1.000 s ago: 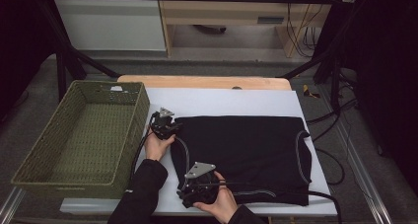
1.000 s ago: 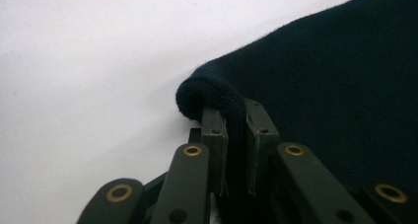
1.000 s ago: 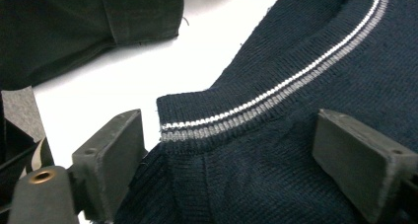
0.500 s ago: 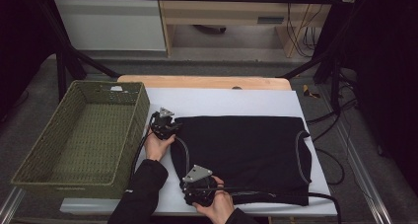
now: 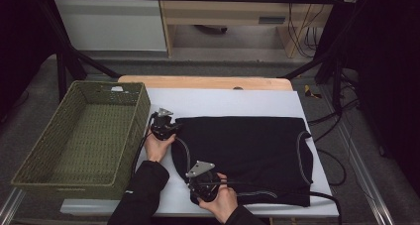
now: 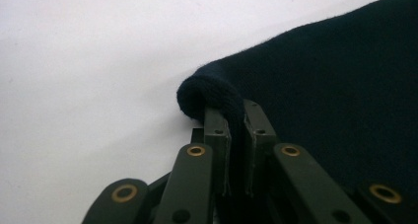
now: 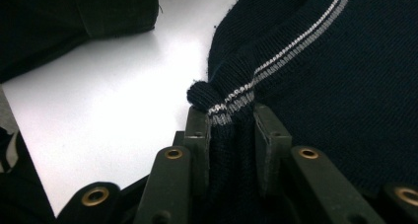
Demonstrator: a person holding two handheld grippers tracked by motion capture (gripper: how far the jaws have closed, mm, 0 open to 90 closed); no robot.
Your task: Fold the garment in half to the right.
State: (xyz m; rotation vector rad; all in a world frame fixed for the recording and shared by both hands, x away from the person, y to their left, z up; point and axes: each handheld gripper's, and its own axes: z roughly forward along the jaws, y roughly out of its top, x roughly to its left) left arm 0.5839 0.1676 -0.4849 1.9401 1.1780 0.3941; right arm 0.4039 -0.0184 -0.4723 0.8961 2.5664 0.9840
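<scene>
2 grippers clamp 1 dark navy knit sweater [image 5: 247,155] lying flat on the desk [image 5: 223,98], spread across its right-of-centre part. Fabric is fine-ribbed knit, near black from above, with 2 thin pale stripes running along the hem and side edge. Collar end lies toward the desk's right side, hem end toward the left.

Left gripper [image 5: 166,128] sits at the sweater's far-left corner; in the left gripper view its fingers [image 6: 217,130] are closed tight on a rolled fold of the plain knit edge [image 6: 212,93], which bulges over the fingertips. Right gripper [image 5: 205,183] sits at the near-left corner; in the right gripper view its fingers [image 7: 197,128] have just been closing and now pinch a bunched bit of the striped hem [image 7: 226,103], cloth filling the gap between them. A sleeve-clad forearm comes up from the bottom edge to each gripper.

Desk has a white top with a strip of bare wood at its far edge. 1 green woven basket [image 5: 79,136] stands just left of the desk top, beside the left gripper. Grey floor around it, black frame poles at both sides, cables on the floor at right, a pale wooden cabinet behind.
</scene>
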